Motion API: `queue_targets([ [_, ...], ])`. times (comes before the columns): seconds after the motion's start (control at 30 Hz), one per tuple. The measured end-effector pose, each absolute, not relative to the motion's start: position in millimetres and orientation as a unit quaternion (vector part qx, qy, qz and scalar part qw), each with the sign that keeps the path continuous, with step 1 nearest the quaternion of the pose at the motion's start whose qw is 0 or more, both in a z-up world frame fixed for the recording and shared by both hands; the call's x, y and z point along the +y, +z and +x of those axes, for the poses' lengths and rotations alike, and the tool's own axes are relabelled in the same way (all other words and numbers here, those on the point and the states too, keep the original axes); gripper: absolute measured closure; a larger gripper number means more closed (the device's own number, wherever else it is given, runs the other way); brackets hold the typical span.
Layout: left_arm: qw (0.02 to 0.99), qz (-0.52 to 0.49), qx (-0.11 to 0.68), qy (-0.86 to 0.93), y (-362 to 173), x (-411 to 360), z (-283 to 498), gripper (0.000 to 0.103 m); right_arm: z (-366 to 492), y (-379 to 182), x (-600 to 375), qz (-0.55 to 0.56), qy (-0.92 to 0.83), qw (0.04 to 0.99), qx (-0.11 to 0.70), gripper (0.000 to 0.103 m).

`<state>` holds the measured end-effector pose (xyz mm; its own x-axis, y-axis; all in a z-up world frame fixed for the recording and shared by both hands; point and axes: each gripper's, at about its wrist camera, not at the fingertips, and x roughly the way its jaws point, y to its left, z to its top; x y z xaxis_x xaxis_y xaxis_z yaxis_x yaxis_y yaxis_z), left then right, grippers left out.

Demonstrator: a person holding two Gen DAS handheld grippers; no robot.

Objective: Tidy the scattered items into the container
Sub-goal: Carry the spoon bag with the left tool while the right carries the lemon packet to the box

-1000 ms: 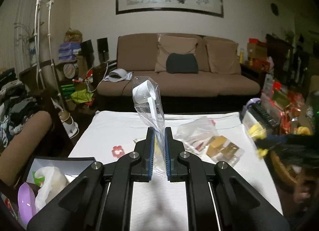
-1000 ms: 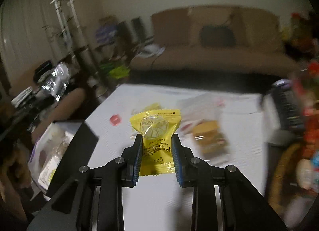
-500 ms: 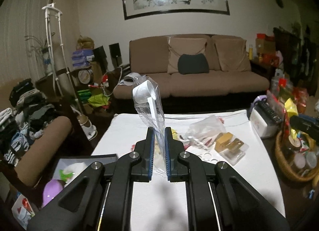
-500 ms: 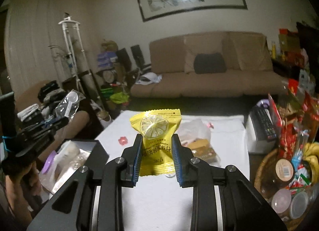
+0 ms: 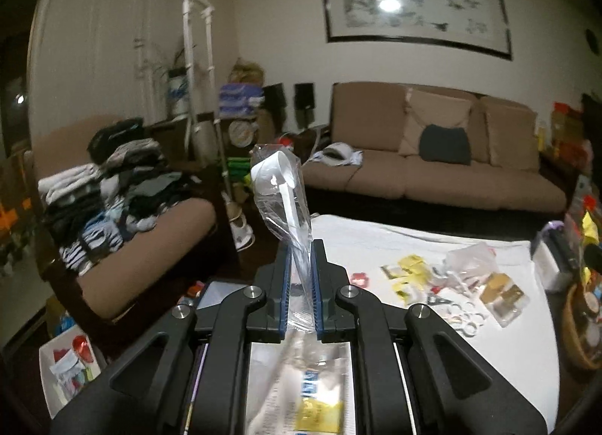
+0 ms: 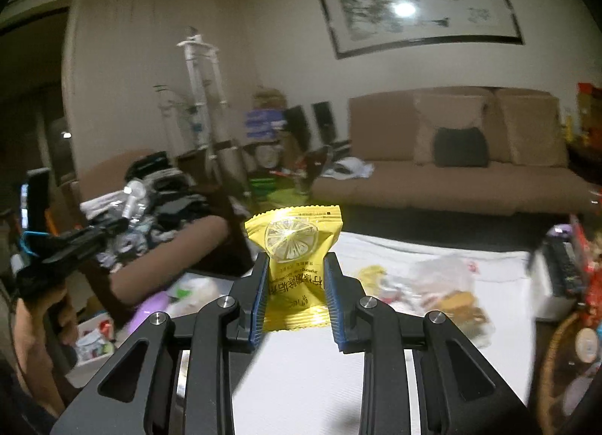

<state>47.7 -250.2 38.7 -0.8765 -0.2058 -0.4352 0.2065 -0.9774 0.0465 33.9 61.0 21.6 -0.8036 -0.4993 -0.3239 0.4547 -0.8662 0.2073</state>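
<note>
Yellow foil sachet (image 6: 294,262) printed with a lemon slice and dark lettering stands upright between the blue pads of the right hand-held gripper (image 6: 296,296), pinched at both side edges, its crimped top edge above the fingertips. It is held in the air over the near part of the white cloth-covered tabletop (image 6: 320,378).

Left hand-held gripper (image 5: 300,284) has its pads pressed nearly together on a clear plastic sleeve containing a white plastic spoon (image 5: 280,194); the spoon bowl rises above the fingertips and tilts toward the tabletop's left edge. In the right wrist view this same left hand-held gripper (image 6: 113,226) appears at far left, carried by a person's hand (image 6: 49,322), with the wrapped spoon glinting at its tip.

The container, a dark-sided box (image 6: 210,277), sits at the tabletop's left edge. Visible in it are a white crumpled bag and a lilac plastic item (image 6: 148,311). In the left wrist view, directly below the left fingers, a clear packet with a yellow label (image 5: 304,390) is seen; whether it lies inside the box cannot be told.

Remaining loose on the tabletop toward its far right area: small yellow sachets (image 5: 410,277), a crumpled clear bag (image 5: 470,258), a clear pack of brown and gold blocks (image 5: 504,296), and a small red piece (image 5: 359,279). A wicker basket (image 5: 581,326) sits at the right edge.
</note>
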Motion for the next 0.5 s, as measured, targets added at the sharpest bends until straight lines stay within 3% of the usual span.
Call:
queue_targets([
  [0.5, 0.178, 0.306, 0.022, -0.935, -22.3, -339.7, 19.0, 0.094, -19.0, -33.7, -112.7, 0.257, -0.891, 0.369, -0.069, 0.075],
])
